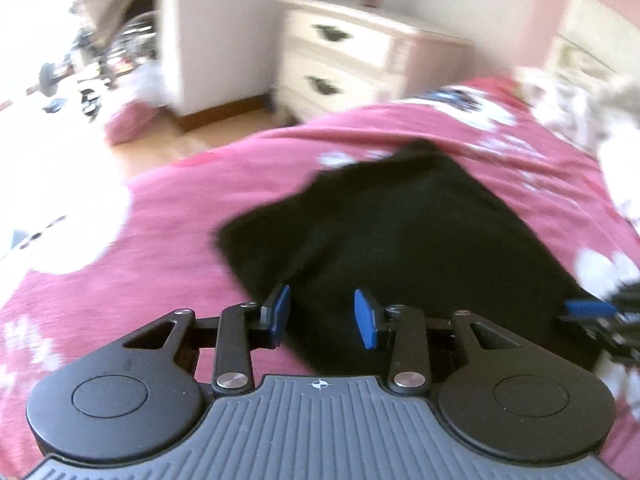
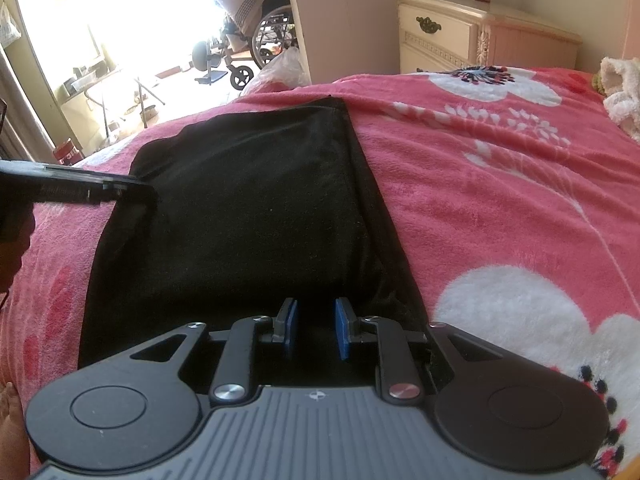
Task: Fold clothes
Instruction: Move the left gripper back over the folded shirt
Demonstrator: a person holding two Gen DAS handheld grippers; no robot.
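A black garment (image 1: pixel 400 224) lies flat on a pink flowered blanket (image 1: pixel 180 208); it also shows in the right wrist view (image 2: pixel 248 208), partly folded into a rough rectangle. My left gripper (image 1: pixel 322 314) is open and empty, held above the garment's near left part; the left wrist view is motion-blurred. My right gripper (image 2: pixel 316 328) is open with a narrower gap and nothing between its blue pads, low over the garment's near edge. The left gripper (image 2: pixel 132 186) reaches in from the left at the garment's left edge. The right gripper (image 1: pixel 592 308) shows at the garment's right edge.
A cream dresser (image 2: pixel 444 36) stands beyond the bed by the wall, also in the left wrist view (image 1: pixel 340 56). A wheelchair (image 2: pixel 256 40) sits in the bright doorway. A white fluffy cloth (image 2: pixel 620 88) lies at the blanket's far right. Wooden floor (image 1: pixel 192 136) lies left of the bed.
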